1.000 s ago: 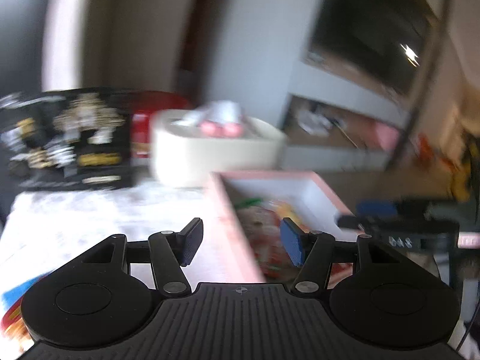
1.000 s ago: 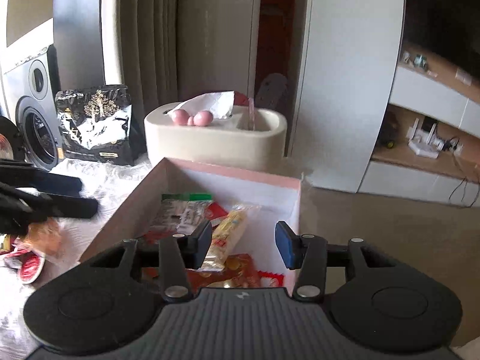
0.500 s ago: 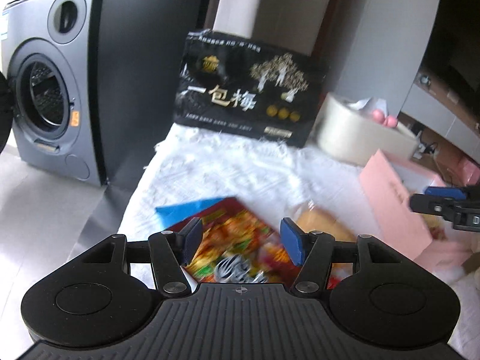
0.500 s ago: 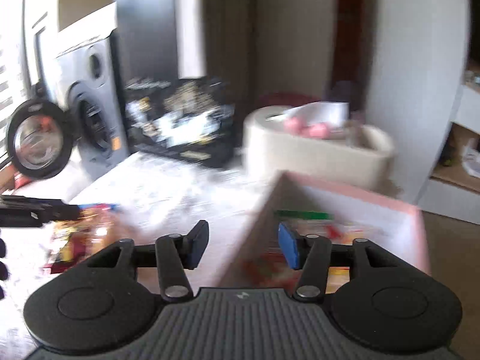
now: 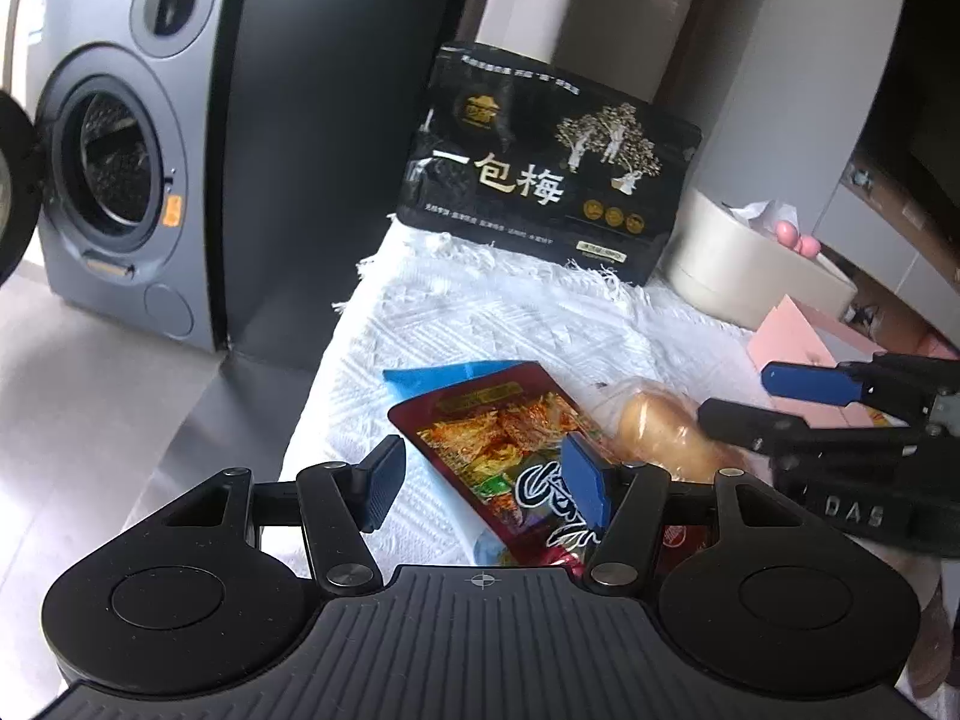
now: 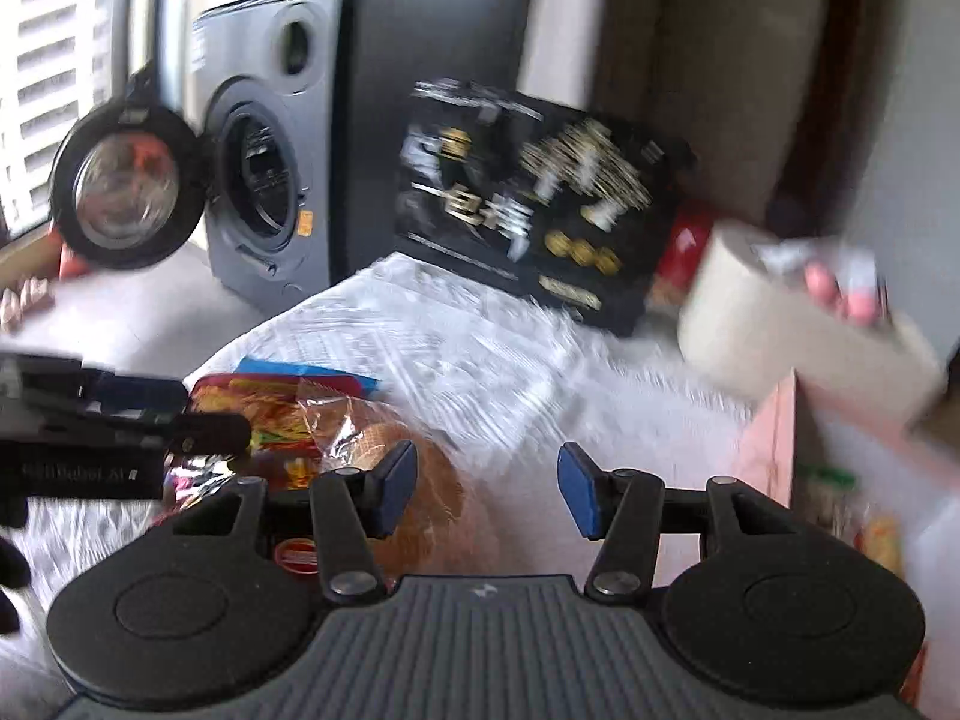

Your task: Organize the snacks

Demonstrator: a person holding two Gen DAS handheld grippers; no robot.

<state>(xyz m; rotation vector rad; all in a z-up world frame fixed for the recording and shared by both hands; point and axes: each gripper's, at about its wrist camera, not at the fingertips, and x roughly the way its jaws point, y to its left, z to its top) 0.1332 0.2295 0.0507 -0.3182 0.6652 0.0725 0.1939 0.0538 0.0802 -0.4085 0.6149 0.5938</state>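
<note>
Left gripper (image 5: 480, 480) is hanging over the red snack packet (image 5: 510, 450), jaws part-open and gripping nothing, evidently lining up a pick. Right gripper (image 6: 486, 492), its jaws having just been opening with nothing between them, is hovering beside the packet over the wrapped bun (image 6: 408, 468). The pink box (image 6: 774, 456), probably the destination, is lying right of the packet.

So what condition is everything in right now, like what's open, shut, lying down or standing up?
Washing machine door: swung open.
Black bag: standing upright on the white cloth.
Red snack pouch: lying flat, sealed.
Wrapped bun: lying beside the pouch, in its wrapper.
Pink box: open-topped, snacks inside.
Left claw: open, holding nothing.
Right claw: open, holding nothing, jaws just widened.
</note>
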